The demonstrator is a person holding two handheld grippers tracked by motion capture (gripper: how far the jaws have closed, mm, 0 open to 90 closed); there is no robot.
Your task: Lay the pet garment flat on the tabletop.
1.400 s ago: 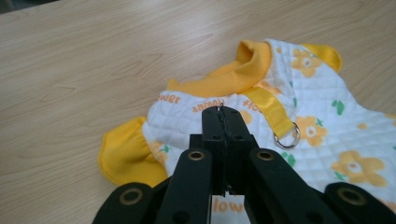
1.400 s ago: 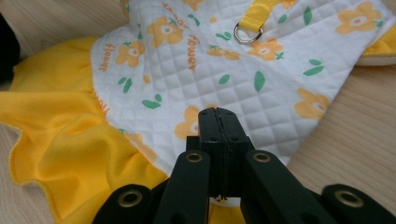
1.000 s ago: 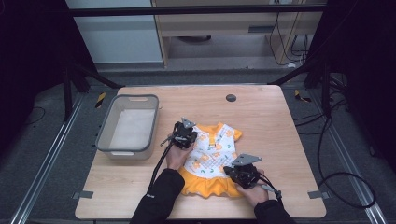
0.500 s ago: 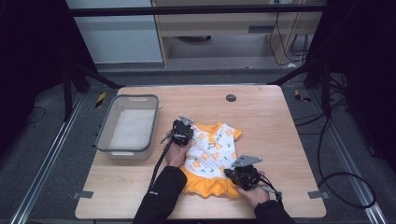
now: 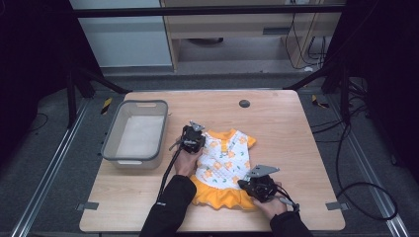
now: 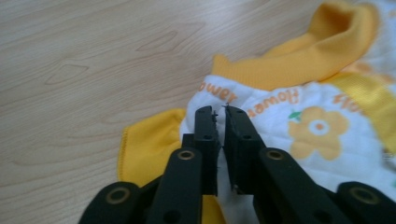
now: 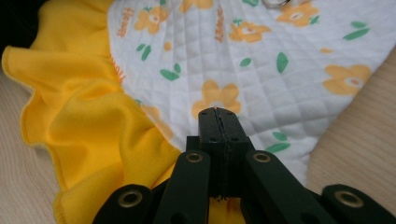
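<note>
A small child's dress (image 5: 222,163), white quilted cloth printed with orange flowers and trimmed with a yellow ruffled hem, lies flat on the wooden table (image 5: 291,133), just right of a grey plastic bin (image 5: 136,133) that stands near the table's left edge. The left gripper (image 5: 193,136) sits at the dress's upper left corner, by the yellow sleeve; in the left gripper view its 2 black jaws have just been opening and now stand a narrow slit apart, with the white cloth lying under and between them, though whether the pads still press on it cannot be told. The right gripper (image 5: 257,186) rests at the lower right of the dress, beside the ruffle, and in the right gripper view its jaws are clenched tight together at the seam where the quilted panel meets the yellow hem, seemingly pinching the cloth there. A dark round disc (image 5: 244,103) sits on the table well beyond the dress. The person's dark sleeves (image 5: 170,210) come in from the bottom edge.
</note>
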